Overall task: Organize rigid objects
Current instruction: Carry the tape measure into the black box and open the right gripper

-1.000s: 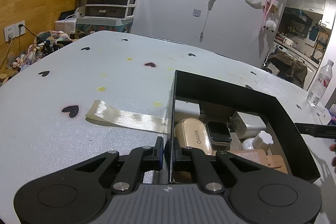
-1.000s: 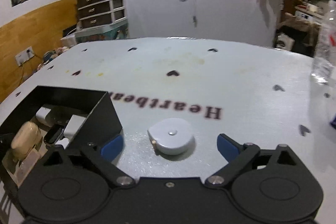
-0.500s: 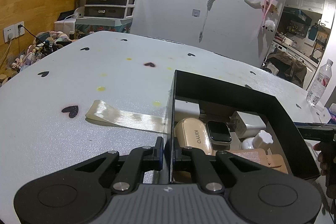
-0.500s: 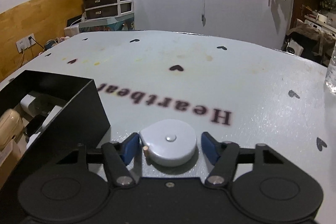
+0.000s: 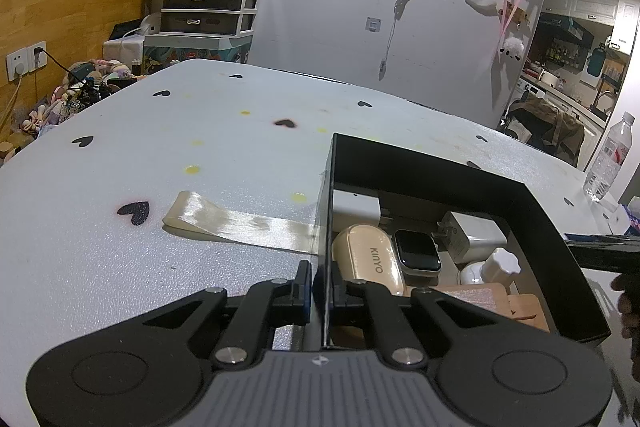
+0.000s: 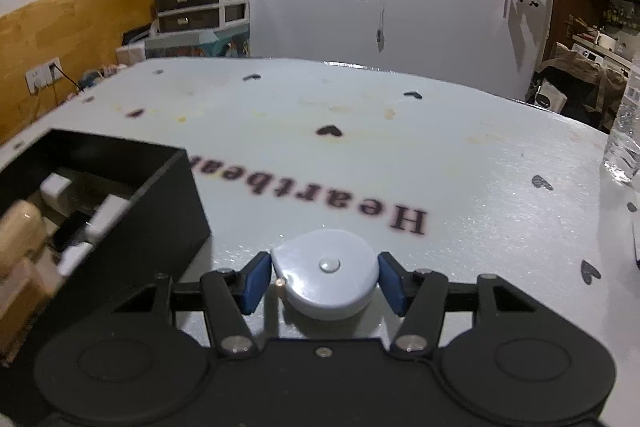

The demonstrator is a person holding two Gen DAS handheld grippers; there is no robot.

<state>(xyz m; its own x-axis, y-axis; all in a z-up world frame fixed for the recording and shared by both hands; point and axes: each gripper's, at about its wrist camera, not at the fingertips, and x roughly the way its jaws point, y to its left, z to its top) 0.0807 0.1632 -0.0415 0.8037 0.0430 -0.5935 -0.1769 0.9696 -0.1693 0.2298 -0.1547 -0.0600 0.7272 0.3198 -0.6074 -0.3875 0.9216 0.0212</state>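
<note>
My left gripper [image 5: 322,287] is shut on the left wall of the black box [image 5: 440,167]. The box holds a beige KINYO case [image 5: 370,263], a smartwatch [image 5: 416,251], white chargers [image 5: 472,233] and other small items. My right gripper [image 6: 325,279] is shut on a round pale blue tape measure [image 6: 326,273], with both blue pads against its sides, just above the white table [image 6: 400,155]. The box also shows in the right wrist view [image 6: 172,203], left of the tape measure.
A strip of shiny cream ribbon [image 5: 236,221] lies on the table left of the box. A clear water bottle [image 5: 610,155] stands at the far right edge; it also shows in the right wrist view [image 6: 626,139]. "Heartbeat" lettering [image 6: 320,199] is printed on the table.
My right gripper moved forward around the tape measure and closed on its sides. It has lifted slightly. My left gripper has stayed clamped on the box wall.
</note>
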